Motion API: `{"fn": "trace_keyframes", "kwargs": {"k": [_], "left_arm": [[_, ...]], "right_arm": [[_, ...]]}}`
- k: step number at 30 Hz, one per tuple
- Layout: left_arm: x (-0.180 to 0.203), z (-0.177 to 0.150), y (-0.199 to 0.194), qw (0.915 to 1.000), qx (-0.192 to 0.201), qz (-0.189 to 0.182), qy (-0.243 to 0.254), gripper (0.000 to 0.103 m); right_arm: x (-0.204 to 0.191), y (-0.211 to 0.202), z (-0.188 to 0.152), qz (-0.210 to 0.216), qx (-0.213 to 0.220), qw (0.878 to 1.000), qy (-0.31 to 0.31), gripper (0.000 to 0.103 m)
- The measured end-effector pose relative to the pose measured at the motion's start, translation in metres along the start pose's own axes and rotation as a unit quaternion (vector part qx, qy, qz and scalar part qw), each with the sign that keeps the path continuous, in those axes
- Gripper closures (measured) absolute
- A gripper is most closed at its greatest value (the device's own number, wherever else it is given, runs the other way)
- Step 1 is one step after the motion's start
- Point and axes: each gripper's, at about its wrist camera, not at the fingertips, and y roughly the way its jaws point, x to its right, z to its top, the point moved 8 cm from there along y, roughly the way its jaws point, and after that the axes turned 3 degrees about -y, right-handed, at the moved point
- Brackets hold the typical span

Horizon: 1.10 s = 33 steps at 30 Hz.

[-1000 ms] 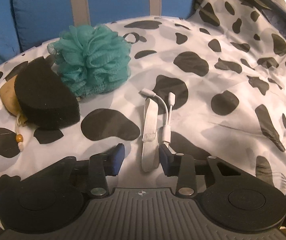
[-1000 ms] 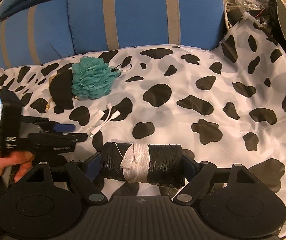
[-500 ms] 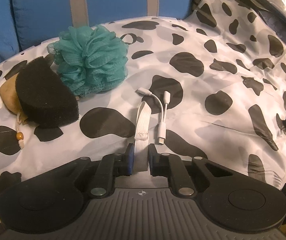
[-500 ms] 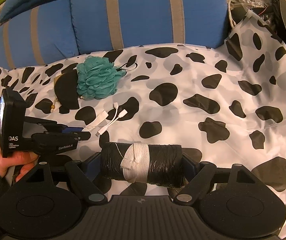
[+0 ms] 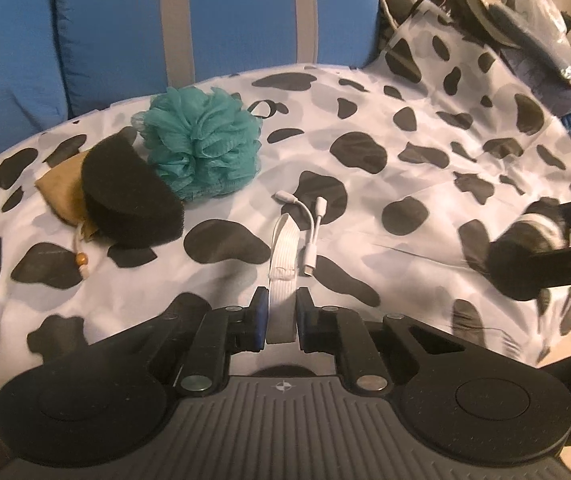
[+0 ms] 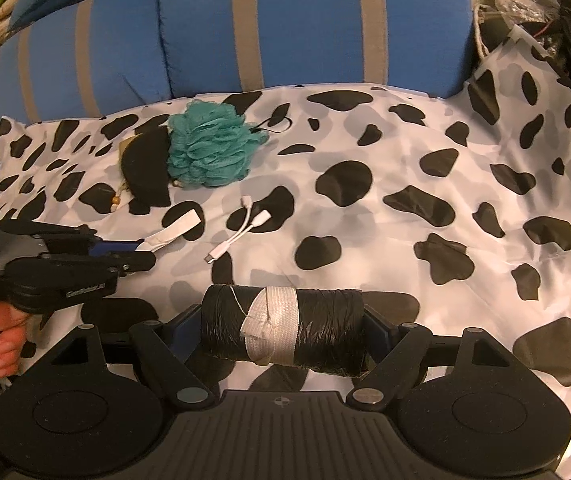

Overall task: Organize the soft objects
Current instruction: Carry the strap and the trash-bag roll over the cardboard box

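My left gripper (image 5: 280,316) is shut on one end of a white elastic band (image 5: 283,256); the band's far end still touches the cow-print sheet (image 5: 365,208). It also shows in the right wrist view (image 6: 173,232), held by the left gripper (image 6: 141,256). My right gripper (image 6: 283,324) is shut on a black plastic-wrapped roll (image 6: 325,320) with a white band around it, held above the sheet. A teal bath pouf (image 5: 201,144), a black half-round sponge (image 5: 125,200) and a tan drawstring pouch (image 5: 59,188) lie grouped at the back left.
A white Y-shaped adapter cable (image 5: 311,232) lies beside the elastic band. Blue cushions with grey stripes (image 5: 245,16) rise behind the sheet. Dark clutter and bags (image 5: 505,12) pile at the back right. The sheet drops off at the right edge.
My left gripper closed on the elastic band's near end and has lifted it, pulling it off beside the cable. My right gripper kept hold of the roll and rose slightly.
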Motion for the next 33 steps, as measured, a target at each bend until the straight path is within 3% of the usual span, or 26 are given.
{"fn": "trace_keyframes", "kwargs": {"k": [11, 21, 33], "left_arm": [[0.006, -0.024, -0.049, 0.9995, 0.012, 0.003, -0.029, 0.088], [0.006, -0.063, -0.084, 0.9980, -0.006, 0.024, -0.059, 0.088], [0.016, -0.102, -0.114, 0.9964, -0.020, 0.018, -0.080, 0.088]], "right_arm": [[-0.032, -0.006, -0.020, 0.032, -0.023, 0.999, -0.030, 0.020], [-0.066, -0.013, -0.046, 0.057, -0.049, 0.995, -0.066, 0.020], [-0.088, -0.025, -0.080, 0.071, -0.081, 0.991, -0.078, 0.020]]}}
